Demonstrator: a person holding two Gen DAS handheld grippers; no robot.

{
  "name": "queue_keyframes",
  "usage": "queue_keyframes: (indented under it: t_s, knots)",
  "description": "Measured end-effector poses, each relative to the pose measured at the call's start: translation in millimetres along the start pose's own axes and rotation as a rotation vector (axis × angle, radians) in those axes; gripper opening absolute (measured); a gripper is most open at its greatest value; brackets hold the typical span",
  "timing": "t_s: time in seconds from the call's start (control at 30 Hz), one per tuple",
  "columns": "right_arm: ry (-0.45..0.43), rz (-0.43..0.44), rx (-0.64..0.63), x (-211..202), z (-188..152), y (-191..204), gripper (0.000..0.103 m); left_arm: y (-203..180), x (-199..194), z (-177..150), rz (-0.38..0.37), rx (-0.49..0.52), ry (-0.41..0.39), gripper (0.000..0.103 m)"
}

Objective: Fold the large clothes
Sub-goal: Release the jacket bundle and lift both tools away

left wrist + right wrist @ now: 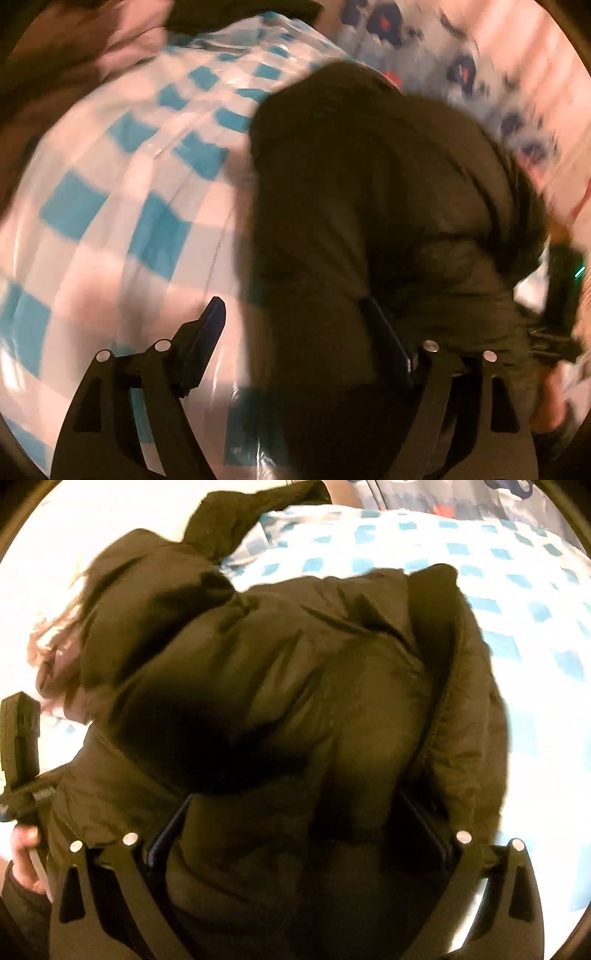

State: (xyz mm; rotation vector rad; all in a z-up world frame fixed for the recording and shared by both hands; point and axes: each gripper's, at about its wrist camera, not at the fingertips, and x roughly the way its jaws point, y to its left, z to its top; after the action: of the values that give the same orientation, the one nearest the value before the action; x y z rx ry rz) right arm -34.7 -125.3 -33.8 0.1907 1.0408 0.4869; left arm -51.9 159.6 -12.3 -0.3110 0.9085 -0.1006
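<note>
A dark olive puffy jacket lies bunched on a blue-and-white checked sheet. My left gripper stands wide open. Its left finger is bare over the sheet, and the jacket's edge drapes over its right finger. In the right wrist view the jacket fills the frame. A thick fold of it bulges between the fingers of my right gripper, touching both pads. A brownish fur trim shows at its left edge. The picture is blurred.
The checked sheet spreads to the right of the jacket. A floral blue cloth lies beyond it at the back. The other gripper, with a hand on it, is at the left edge. Pink fabric sits far left.
</note>
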Motion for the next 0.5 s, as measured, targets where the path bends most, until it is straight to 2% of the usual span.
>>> queue_keyframes:
  t_s: [0.1,0.17,0.23,0.3,0.37,0.4,0.47,0.5]
  knots:
    - [0.006,-0.034,0.039,-24,-6,-6,0.096,-10,-40,-7,0.057,0.005,-0.157,0.077]
    - [-0.052,-0.082,0.049,-61,-12,-7,0.096,-27,-66,-9,0.088,0.043,-0.238,0.086]
    - [-0.143,-0.120,0.031,-93,-9,19,0.096,-49,-85,-9,0.111,0.099,-0.293,0.089]
    - [-0.232,-0.192,0.026,-123,-17,49,0.096,-74,-92,-15,0.121,0.146,-0.299,0.091]
    - [-0.370,-0.278,0.037,-149,-32,75,0.096,-90,-94,-16,0.126,0.155,-0.267,0.092]
    - [-0.395,-0.326,0.052,-155,-36,78,0.096,-96,-94,-19,0.120,0.150,-0.244,0.092]
    - [-0.354,-0.414,0.067,-156,-28,81,0.096,-102,-96,-21,0.127,0.145,-0.195,0.092]
    - [-0.311,-0.420,0.053,-155,-31,85,0.096,-106,-97,-23,0.134,0.140,-0.183,0.092]
